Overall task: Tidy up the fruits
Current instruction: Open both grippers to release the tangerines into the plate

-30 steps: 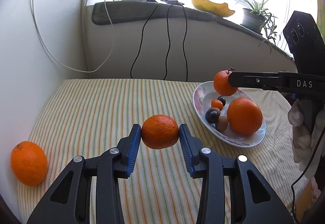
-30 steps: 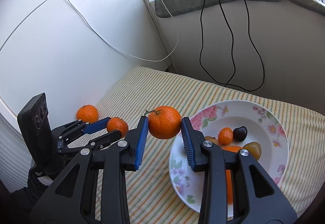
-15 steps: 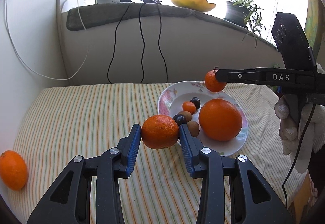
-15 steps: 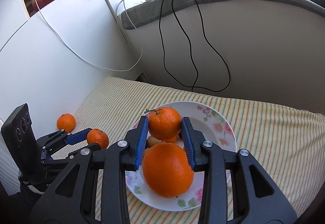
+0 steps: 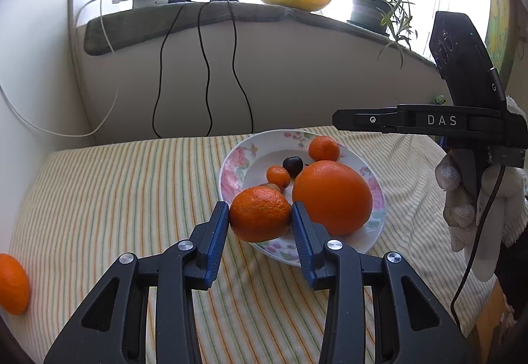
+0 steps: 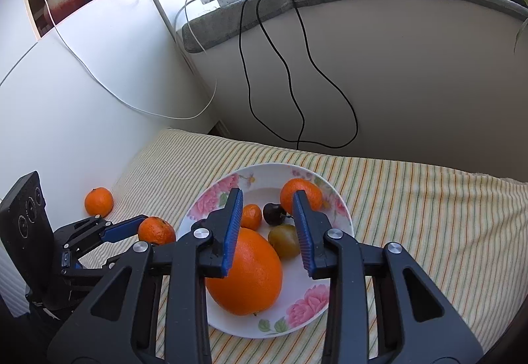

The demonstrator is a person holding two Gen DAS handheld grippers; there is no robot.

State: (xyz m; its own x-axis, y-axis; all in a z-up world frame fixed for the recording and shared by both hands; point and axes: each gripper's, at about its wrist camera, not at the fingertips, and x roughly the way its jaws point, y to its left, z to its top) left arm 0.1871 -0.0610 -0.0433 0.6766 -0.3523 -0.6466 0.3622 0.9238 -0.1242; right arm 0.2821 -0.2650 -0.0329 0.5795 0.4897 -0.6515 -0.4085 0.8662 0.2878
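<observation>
Floral plate [image 6: 298,308] now holds the mandarin [image 6: 301,195] my right gripper [image 6: 265,230] carried a moment ago: drop done, jaws apart, empty, fruit lying at the far rim just past my right fingertip. Left gripper [image 5: 260,221] has moved to the near rim, clamped on the tangerine [image 5: 260,217] between both pads. Next drop is mine.

"DAS" in pale capitals on the side of the right gripper [image 5: 373,123] — along its black bar. A small "G" on the black camera housing [image 5: 462,47] above it. Pot label on the sill — too blurred to read.
</observation>
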